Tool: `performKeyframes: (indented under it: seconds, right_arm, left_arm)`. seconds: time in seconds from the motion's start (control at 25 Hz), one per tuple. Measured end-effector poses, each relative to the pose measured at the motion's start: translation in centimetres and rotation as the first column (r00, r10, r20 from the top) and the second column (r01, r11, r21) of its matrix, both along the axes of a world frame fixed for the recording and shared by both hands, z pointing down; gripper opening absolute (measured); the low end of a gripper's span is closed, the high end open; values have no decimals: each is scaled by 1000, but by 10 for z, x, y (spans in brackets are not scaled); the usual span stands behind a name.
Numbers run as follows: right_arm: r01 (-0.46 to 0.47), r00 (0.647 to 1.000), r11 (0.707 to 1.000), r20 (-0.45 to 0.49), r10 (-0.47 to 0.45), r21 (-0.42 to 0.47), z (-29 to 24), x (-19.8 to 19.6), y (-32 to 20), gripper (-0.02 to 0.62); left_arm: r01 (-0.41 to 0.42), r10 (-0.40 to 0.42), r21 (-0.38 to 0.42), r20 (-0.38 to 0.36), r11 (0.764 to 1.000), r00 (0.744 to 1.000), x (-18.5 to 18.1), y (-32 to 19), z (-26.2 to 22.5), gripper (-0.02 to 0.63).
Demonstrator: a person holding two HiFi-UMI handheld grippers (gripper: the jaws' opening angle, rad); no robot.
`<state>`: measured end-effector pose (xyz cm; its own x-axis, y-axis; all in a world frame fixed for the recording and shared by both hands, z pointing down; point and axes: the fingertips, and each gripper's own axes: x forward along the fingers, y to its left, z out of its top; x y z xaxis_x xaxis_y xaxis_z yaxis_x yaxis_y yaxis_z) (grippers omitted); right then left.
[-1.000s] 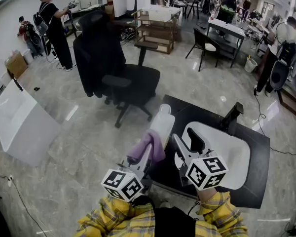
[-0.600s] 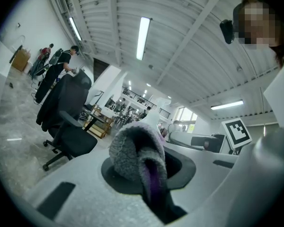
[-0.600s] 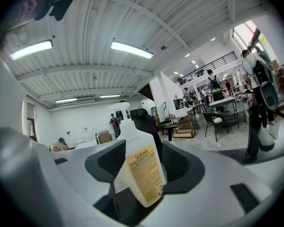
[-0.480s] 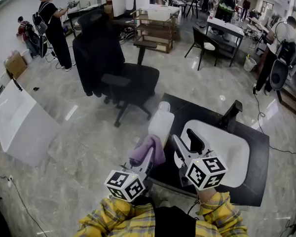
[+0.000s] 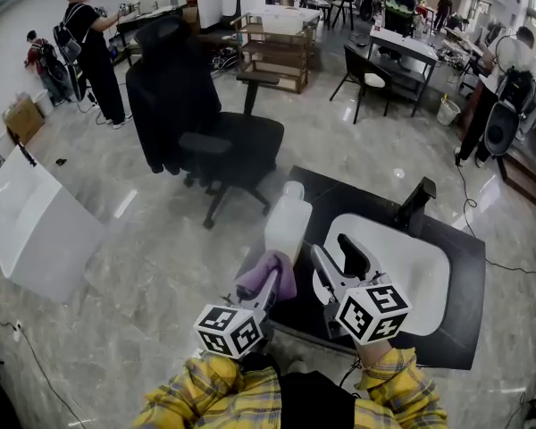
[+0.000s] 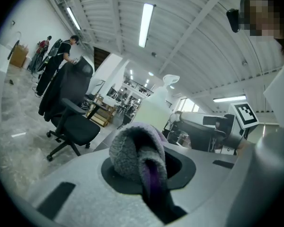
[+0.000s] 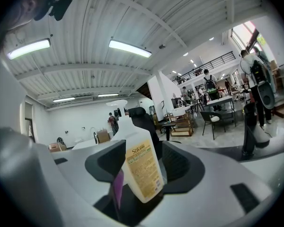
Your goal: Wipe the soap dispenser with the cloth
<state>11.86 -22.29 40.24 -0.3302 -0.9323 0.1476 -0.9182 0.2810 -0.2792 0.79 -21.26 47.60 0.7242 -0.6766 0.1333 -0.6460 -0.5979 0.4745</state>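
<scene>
The soap dispenser is a white pump bottle with a yellow label, at the left edge of the black table. In the right gripper view the soap dispenser fills the gap between the pads, so my right gripper looks shut on its lower part. My left gripper is shut on a bunched purple cloth, which sits against the bottle's near left side. The cloth covers most of the jaws in the left gripper view, with the pale bottle just behind it.
A white sink with a black faucet is set into the table on the right. A black office chair stands on the floor beyond the bottle. A white slanted panel lies far left. People stand further back.
The left gripper and cloth have slid slightly down and toward me along the bottle. The right gripper and bottle keep their places relative to each other.
</scene>
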Motion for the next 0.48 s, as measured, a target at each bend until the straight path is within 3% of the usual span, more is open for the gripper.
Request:
performKeyframes:
  seconds: [0.48]
  right_arm:
    - [14,1000,999,-7,-15,-29,12,-5,2,230]
  left_arm:
    - [-16,23,-91,77,996,997,2,0,43,50]
